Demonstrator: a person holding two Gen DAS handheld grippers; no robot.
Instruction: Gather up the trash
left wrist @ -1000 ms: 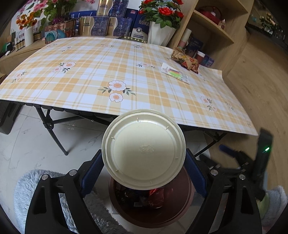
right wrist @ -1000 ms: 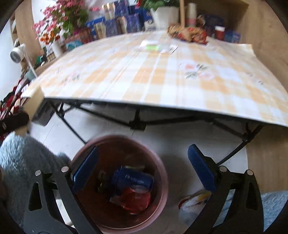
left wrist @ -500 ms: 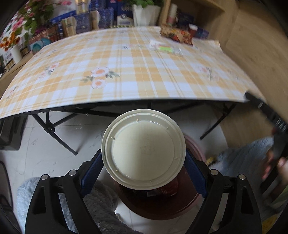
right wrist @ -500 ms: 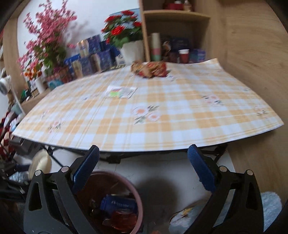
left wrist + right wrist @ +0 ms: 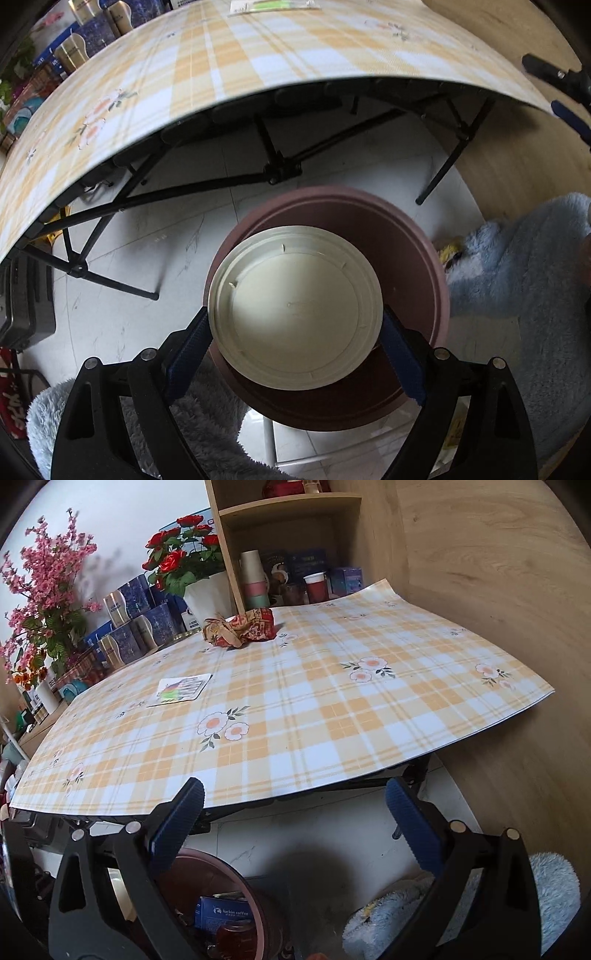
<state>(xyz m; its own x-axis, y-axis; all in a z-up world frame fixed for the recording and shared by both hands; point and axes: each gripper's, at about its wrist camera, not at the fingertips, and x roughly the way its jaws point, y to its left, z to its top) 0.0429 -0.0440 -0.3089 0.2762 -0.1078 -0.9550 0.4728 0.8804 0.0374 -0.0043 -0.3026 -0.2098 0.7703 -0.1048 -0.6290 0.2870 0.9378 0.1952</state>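
Observation:
My left gripper [image 5: 295, 339] is shut on a cream plastic bowl [image 5: 294, 308], its underside facing the camera, held directly over the brown trash bin [image 5: 406, 251] on the floor. My right gripper [image 5: 291, 823] is open and empty, raised near the table's front edge. On the table [image 5: 295, 716] lie a crumpled red-and-brown wrapper [image 5: 240, 627] at the far side and a flat printed packet [image 5: 183, 690] further left. The bin [image 5: 236, 882] shows at the bottom of the right wrist view with a blue coffee box [image 5: 225, 915] inside.
The folding table's black legs [image 5: 273, 170] stand just behind the bin. Fluffy blue slippers [image 5: 517, 266] flank the bin. Flower pots [image 5: 203, 590], boxes and a wooden shelf [image 5: 288, 535] line the table's far side. A black case [image 5: 26, 302] sits left on the floor.
My left gripper tilted downward with the bowl until it hangs over the bin. My right gripper rose from over the bin and now faces the tabletop.

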